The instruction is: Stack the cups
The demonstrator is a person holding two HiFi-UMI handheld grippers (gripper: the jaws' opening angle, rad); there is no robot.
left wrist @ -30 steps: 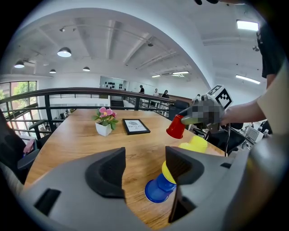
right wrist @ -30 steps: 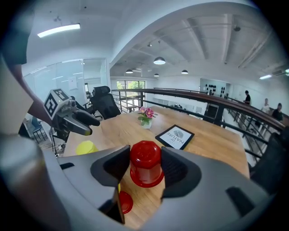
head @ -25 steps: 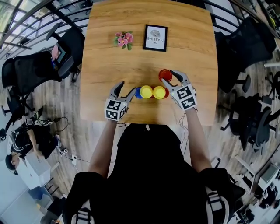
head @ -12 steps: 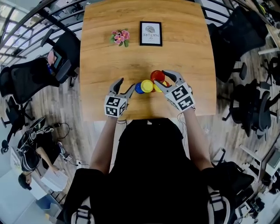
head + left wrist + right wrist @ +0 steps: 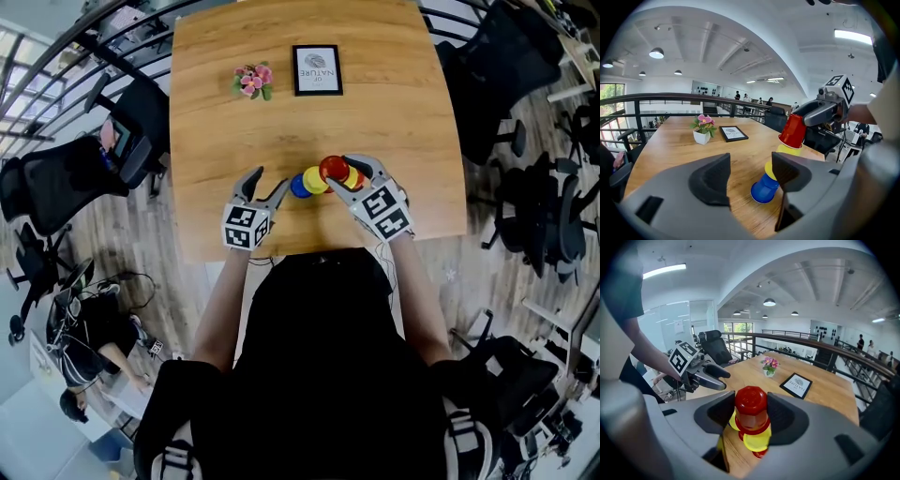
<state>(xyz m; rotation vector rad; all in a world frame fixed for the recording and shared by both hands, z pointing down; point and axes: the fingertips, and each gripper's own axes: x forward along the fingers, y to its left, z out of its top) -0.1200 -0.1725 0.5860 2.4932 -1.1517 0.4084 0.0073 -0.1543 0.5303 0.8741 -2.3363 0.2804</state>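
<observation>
The right gripper (image 5: 339, 172) is clamped on an upturned red cup (image 5: 751, 409), its jaws partly apart at the cup's sides. It holds the cup raised just right of the blue cup (image 5: 764, 188), over the yellow cups (image 5: 789, 150). The left gripper (image 5: 271, 182) stands open and empty, just left of the blue cup.

Framed card (image 5: 317, 69), word "NATURE" in dark print, square coded markers on left gripper (image 5: 272, 180) and right gripper (image 5: 339, 172) cubes
</observation>
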